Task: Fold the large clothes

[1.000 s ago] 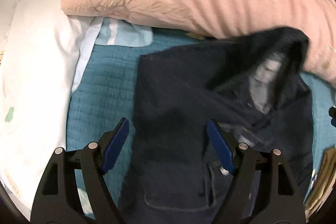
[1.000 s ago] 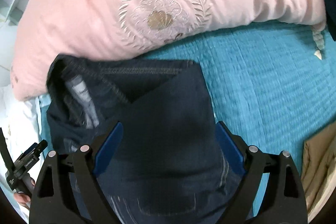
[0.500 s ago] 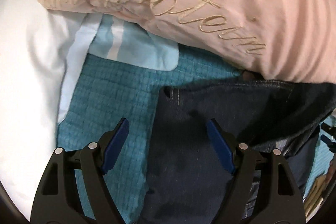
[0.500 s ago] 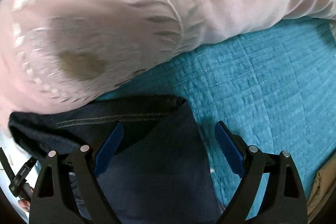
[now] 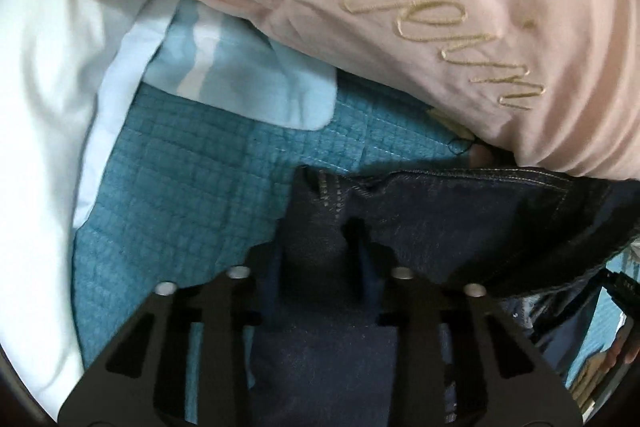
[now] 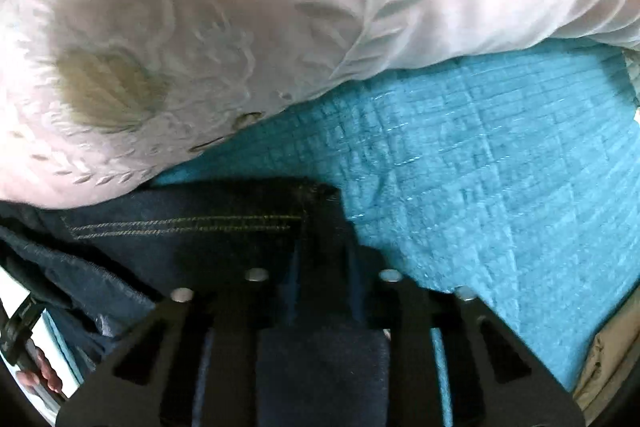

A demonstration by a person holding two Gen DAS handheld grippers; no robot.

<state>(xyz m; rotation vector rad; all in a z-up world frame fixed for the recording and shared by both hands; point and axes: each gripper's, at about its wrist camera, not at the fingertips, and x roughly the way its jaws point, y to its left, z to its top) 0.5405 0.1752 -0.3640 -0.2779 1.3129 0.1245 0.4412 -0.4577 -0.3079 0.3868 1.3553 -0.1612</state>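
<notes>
Dark blue jeans point(image 5: 460, 227) lie on a teal quilted bedspread point(image 5: 180, 195), their far edge against a pink pillow. My left gripper point(image 5: 318, 247) is shut on the jeans' far left corner, the denim bunched between its fingers. In the right wrist view the same jeans point(image 6: 180, 239) show a stitched hem. My right gripper point(image 6: 322, 251) is shut on the jeans' far right corner. The fingertips of both grippers are mostly hidden by the cloth.
A large pink embroidered pillow point(image 5: 440, 7) lies right behind the jeans, also in the right wrist view point(image 6: 240, 27). A white pillow point(image 5: 40, 147) and a light blue cloth point(image 5: 240, 75) lie at left. A beige cloth point(image 6: 612, 367) lies at the right edge.
Both grippers moved forward to the jeans' far edge near the pink pillow and went from wide open to shut on the two corners.
</notes>
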